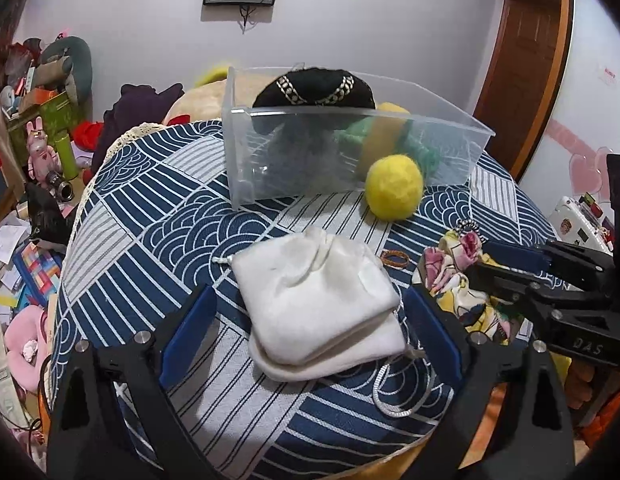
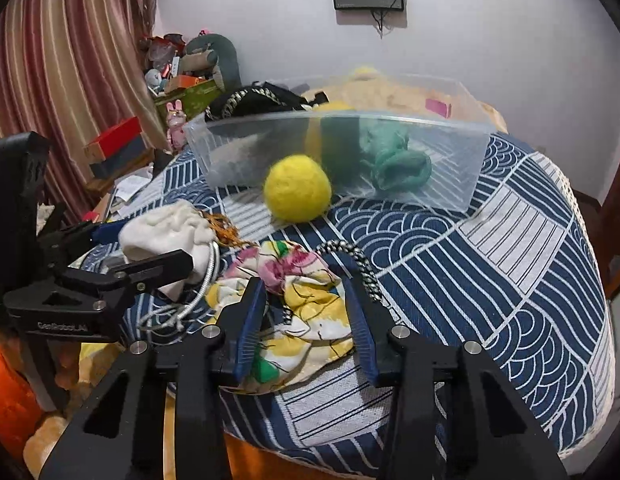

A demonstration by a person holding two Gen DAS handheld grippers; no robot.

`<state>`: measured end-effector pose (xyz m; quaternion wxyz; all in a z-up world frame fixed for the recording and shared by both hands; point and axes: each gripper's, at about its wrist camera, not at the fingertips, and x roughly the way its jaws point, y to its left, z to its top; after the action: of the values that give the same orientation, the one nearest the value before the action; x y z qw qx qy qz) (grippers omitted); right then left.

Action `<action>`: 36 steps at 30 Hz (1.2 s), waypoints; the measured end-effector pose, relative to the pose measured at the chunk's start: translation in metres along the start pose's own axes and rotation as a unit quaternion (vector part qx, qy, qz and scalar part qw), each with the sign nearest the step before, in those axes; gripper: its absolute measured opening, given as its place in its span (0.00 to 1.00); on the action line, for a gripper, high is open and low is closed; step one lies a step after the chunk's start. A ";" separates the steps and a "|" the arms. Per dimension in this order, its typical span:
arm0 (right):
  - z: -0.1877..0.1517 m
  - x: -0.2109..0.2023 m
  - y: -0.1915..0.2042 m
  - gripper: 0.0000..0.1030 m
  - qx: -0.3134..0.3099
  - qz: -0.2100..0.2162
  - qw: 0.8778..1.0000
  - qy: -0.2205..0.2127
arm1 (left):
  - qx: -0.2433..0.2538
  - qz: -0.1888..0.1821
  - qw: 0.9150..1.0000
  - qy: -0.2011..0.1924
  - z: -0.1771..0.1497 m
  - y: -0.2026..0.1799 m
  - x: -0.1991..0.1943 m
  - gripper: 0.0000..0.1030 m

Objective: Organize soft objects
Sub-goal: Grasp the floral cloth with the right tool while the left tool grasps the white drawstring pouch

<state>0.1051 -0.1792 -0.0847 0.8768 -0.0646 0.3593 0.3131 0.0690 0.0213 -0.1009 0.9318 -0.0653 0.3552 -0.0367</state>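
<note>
White drawstring pouch [image 1: 316,306] between spread left gripper [image 1: 310,320] fingers, untouched. Beside pouch, floral cloth bag [image 2: 298,312] between parted right gripper [image 2: 306,312] fingers, contact unclear. Beyond pouch, yellow felt ball [image 1: 394,186] against clear bin [image 1: 450,148]; contents blurred.

White pouch [image 1: 316,304] crumpled nr floral pouch [image 2: 294,312]; yellow ball [image 1: 394,187] touching clear bin [image 1: 352,152] front.

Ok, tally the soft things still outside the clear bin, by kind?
White drawstring pouch: 1
Floral drawstring pouch: 1
Yellow felt ball: 1
Orange hair tie: 1
Total: 4 outside the clear bin
</note>
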 end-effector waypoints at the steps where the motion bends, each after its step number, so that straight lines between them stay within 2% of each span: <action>1: 0.000 0.002 -0.001 0.37 0.001 -0.007 1.000 0.002 | 0.001 0.000 1.000 0.002 -0.001 0.000 0.001 0.83; 4: -0.002 0.003 -0.003 0.34 0.001 -0.013 1.000 0.002 | -0.005 -0.019 1.000 0.009 -0.003 0.001 0.005 0.71; 5: -0.002 0.003 -0.002 0.29 -0.001 -0.017 1.000 0.002 | -0.005 -0.020 1.000 0.008 -0.003 0.001 0.004 0.70; 7: -0.002 0.003 -0.002 0.21 0.001 -0.012 1.000 0.002 | 0.001 -0.021 1.000 0.002 -0.004 0.000 0.002 0.60; 9: -0.001 0.001 -0.004 0.13 0.005 -0.005 1.000 0.000 | 0.006 -0.021 1.000 -0.002 -0.004 -0.002 -0.001 0.53; 13: 0.001 -0.007 -0.005 0.11 0.010 -0.003 1.000 -0.013 | 0.005 -0.018 1.000 -0.013 -0.002 -0.003 -0.008 0.40; 15: 0.003 -0.013 -0.007 0.10 0.013 -0.001 1.000 -0.021 | -0.002 -0.020 1.000 -0.017 0.001 -0.002 -0.010 0.36; 22: 0.010 -0.032 -0.014 0.10 0.021 -0.003 0.998 -0.052 | -0.007 -0.021 0.998 -0.053 0.016 0.002 -0.033 0.31; 36: 0.055 -0.073 -0.018 0.10 0.011 -0.046 0.990 -0.134 | 0.017 -0.008 0.988 -0.152 0.067 -0.008 -0.082 0.31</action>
<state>0.1085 -0.2117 0.0023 0.9312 -0.0285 0.2384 0.2744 0.0524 0.0287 0.0033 0.9757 -0.0567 0.2078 -0.0396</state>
